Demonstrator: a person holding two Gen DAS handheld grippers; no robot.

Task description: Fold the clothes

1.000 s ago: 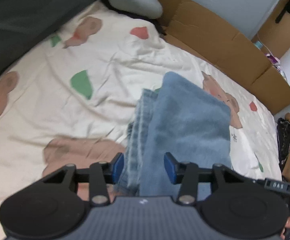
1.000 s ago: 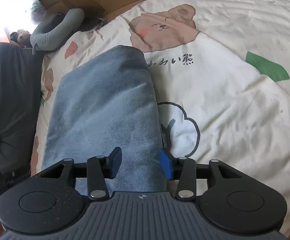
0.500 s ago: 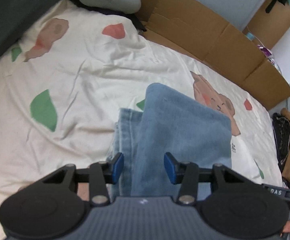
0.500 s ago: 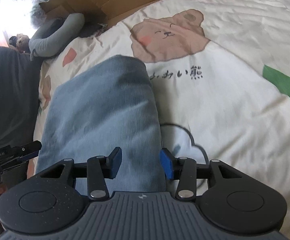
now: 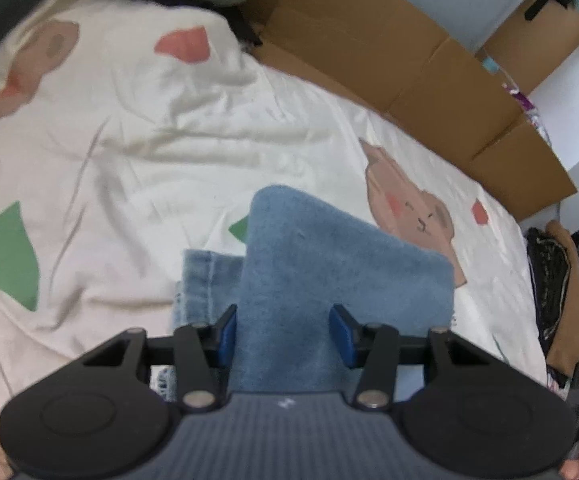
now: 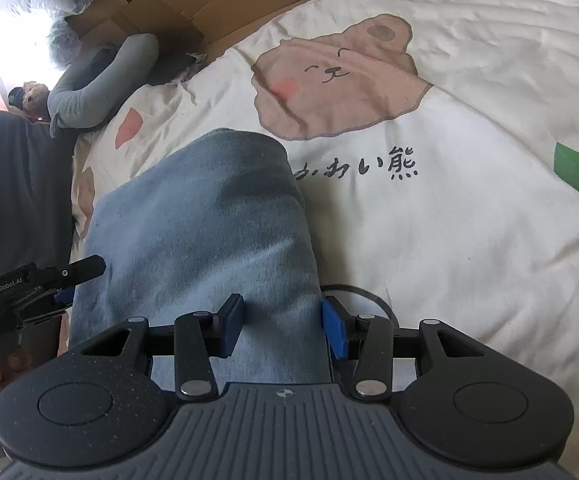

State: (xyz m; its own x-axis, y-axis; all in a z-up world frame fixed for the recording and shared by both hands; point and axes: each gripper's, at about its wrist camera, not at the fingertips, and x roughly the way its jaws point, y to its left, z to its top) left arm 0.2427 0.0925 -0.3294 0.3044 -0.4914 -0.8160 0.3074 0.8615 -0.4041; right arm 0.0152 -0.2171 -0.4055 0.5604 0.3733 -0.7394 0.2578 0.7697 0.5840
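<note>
Folded blue jeans (image 5: pixel 329 256) lie on the bear-print bedsheet (image 5: pixel 129 152), and a hemmed lower layer (image 5: pixel 201 280) sticks out on the left. My left gripper (image 5: pixel 283 332) has the thick near edge of the denim between its blue pads; its jaws are opening while the pads still touch the cloth. In the right wrist view the jeans (image 6: pixel 209 216) run away from my right gripper (image 6: pixel 283 328), which is shut on their near right edge. The left gripper (image 6: pixel 29 284) shows at that view's left edge, at the jeans' other side.
Flattened cardboard (image 5: pixel 409 64) lines the far side of the bed. A grey sleeve-like bolster (image 6: pixel 101 80) lies at the bed's far corner, and a dark blanket (image 6: pixel 9 184) runs along one side. A pile of dark clothes (image 5: pixel 549 280) sits off the bed's right edge.
Both grippers have carried the jeans' near edge along and lower over the sheet. The left one moved more and now shows in the right wrist view. The bear print has come closer.
</note>
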